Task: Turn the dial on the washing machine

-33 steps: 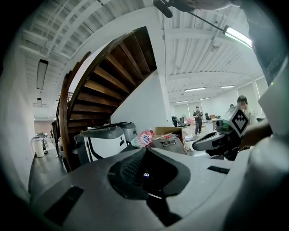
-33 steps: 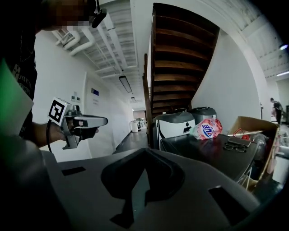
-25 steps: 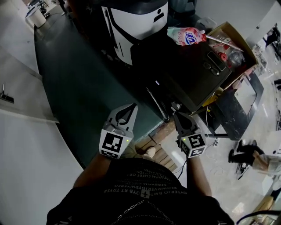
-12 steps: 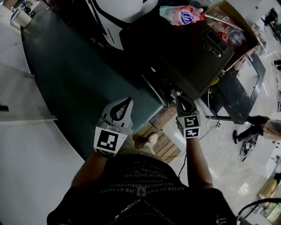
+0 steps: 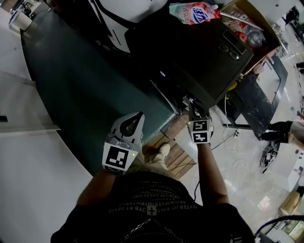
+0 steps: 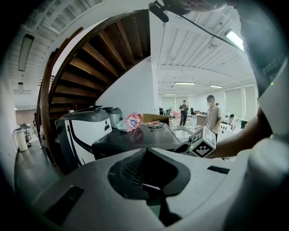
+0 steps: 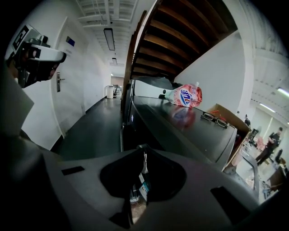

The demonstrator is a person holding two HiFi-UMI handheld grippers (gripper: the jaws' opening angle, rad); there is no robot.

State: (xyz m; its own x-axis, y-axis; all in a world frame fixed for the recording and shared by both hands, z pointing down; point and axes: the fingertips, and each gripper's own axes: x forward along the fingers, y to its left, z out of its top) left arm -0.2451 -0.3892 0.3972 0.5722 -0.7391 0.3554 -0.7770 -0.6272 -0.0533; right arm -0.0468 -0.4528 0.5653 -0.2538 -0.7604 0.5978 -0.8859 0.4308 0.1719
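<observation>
The black washing machine [image 5: 199, 52] stands ahead of me, its flat lid dark and glossy [image 7: 180, 131]. No dial shows in any view. My right gripper [image 5: 193, 108] is at the machine's near front corner, jaws shut with nothing between them [image 7: 142, 147]. Its marker cube [image 6: 202, 142] shows beside the machine in the left gripper view. My left gripper [image 5: 138, 116] hangs to the left over the dark floor, apart from the machine, jaws also shut and empty [image 6: 145, 151].
A pink detergent bag [image 5: 192, 12] and glasses [image 5: 227, 51] lie on the lid. A cardboard box [image 5: 256, 23] stands to the right, a white machine [image 5: 128, 14] behind. A wooden pallet [image 5: 173, 159] lies at my feet. People [image 6: 212, 115] stand far off.
The right gripper has moved up toward the machine's front corner and turned its cube upward. The left gripper has stayed about where it was. The head view has shifted a little.
</observation>
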